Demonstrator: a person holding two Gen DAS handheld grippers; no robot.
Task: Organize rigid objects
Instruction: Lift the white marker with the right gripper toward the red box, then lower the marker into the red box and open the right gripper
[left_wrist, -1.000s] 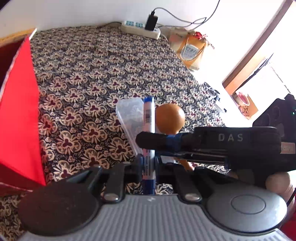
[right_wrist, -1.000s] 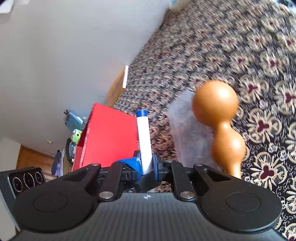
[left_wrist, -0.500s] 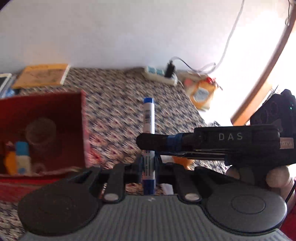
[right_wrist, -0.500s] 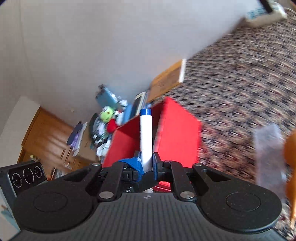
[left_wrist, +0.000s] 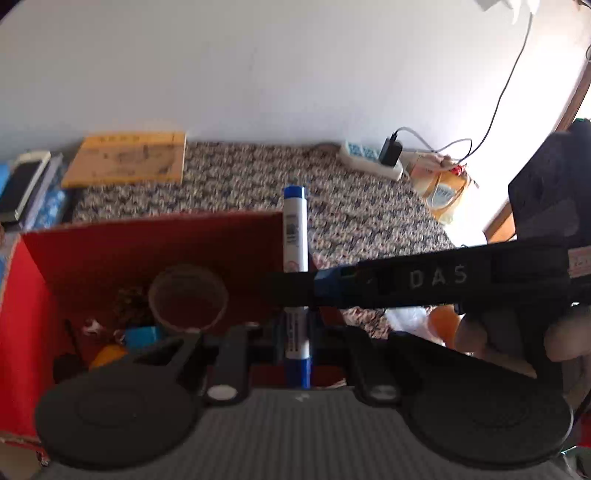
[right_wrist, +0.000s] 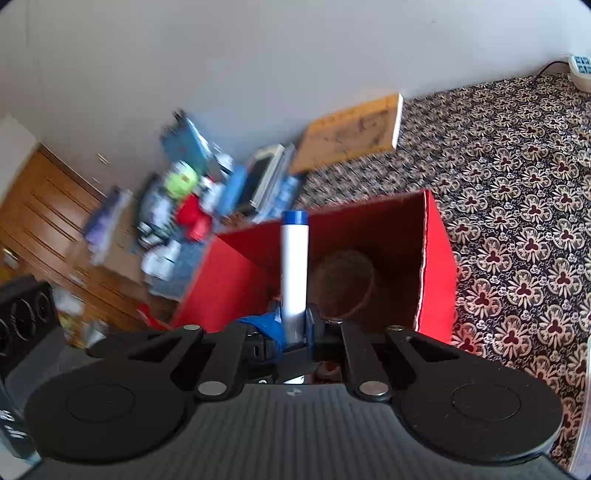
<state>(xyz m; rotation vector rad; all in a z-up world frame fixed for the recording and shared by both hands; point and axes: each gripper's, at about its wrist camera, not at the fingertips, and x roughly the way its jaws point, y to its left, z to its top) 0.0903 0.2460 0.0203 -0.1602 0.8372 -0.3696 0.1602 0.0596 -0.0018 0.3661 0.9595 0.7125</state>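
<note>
A white marker with blue ends (left_wrist: 295, 236) is held by both grippers at once. My left gripper (left_wrist: 295, 332) is shut on its lower part. My right gripper (right_wrist: 293, 325) is shut on it too; its black finger (left_wrist: 424, 278) crosses the left wrist view from the right. The marker (right_wrist: 294, 266) stands upright above the open red box (left_wrist: 155, 240), near the box's right wall. The box (right_wrist: 436, 258) holds a clear cup (left_wrist: 188, 299), a blue item and an orange item. An orange gourd-shaped object (left_wrist: 441, 321) lies on the table, mostly hidden.
A floral tablecloth (right_wrist: 517, 184) covers the table. A yellow book (left_wrist: 129, 158) and stacked books with a phone (left_wrist: 26, 184) lie beyond the box. A power strip (left_wrist: 369, 160) and an orange bag (left_wrist: 443, 192) are at the far right. Clutter and a wooden cabinet (right_wrist: 55, 206) stand at the left.
Both grippers have carried the marker left, away from the gourd and clear plastic, to above the red box. The box's inside has come into view.
</note>
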